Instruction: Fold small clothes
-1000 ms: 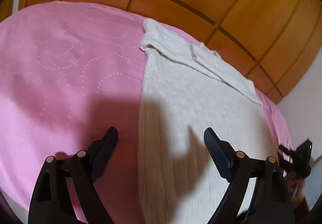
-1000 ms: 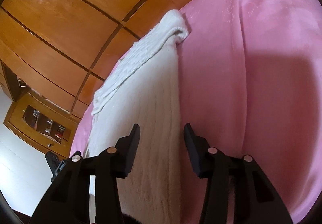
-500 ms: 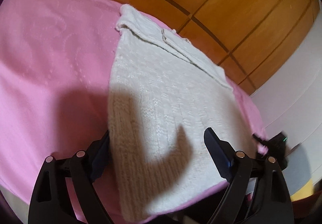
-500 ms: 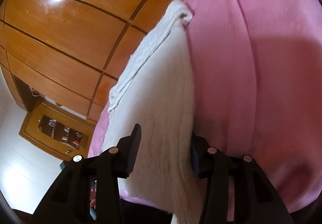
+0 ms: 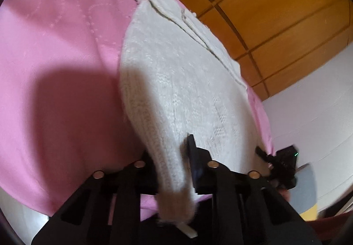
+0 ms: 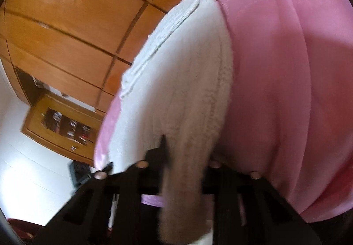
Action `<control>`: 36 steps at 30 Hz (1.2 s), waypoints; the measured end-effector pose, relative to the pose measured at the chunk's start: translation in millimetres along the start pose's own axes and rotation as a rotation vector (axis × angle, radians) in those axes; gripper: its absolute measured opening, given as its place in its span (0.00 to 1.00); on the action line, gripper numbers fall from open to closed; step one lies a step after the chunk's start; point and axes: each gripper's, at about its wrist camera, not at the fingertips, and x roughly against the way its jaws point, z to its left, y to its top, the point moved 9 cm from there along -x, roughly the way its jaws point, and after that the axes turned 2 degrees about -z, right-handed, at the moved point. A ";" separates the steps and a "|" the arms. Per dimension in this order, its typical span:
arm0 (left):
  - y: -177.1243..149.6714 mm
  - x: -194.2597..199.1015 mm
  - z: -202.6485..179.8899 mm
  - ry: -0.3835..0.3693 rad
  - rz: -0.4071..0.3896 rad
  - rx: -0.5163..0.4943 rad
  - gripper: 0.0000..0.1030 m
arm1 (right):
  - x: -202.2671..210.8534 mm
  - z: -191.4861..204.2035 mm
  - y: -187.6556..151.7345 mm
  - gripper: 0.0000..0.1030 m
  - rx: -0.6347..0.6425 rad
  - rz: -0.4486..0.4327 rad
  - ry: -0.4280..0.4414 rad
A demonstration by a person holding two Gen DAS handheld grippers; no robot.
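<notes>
Jaws, left: left gripper [image 5: 171, 162] has just been closing and now pinches the near hem corner of the white knit sweater [image 5: 176, 82], low in the frame.
Jaws, right: right gripper [image 6: 187, 156] has just been closing too, clamped on the other hem corner.
Sweater: spread flat on the pink bedspread [image 5: 55, 68], neckline toward the top of the frame.
Background: wooden wardrobe [image 6: 66, 24], upper left.

Lying open on both sides of the white knitted sweater [image 5: 189, 82]: pink bedspread [image 5: 57, 51]; blocking beyond, wooden wardrobe panels [image 6: 72, 31].
</notes>
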 end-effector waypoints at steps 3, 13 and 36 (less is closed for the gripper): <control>1.5 1.8 -11.0 0.014 0.001 -0.053 0.10 | 2.0 10.9 2.5 0.11 0.073 -0.007 -0.015; 20.0 47.0 -63.6 -0.096 -0.120 -0.143 0.05 | 49.8 62.9 23.6 0.09 0.165 -0.108 0.190; -17.4 146.8 -112.6 -0.429 -0.147 -0.116 0.05 | 154.1 92.1 -19.0 0.07 0.155 -0.168 0.443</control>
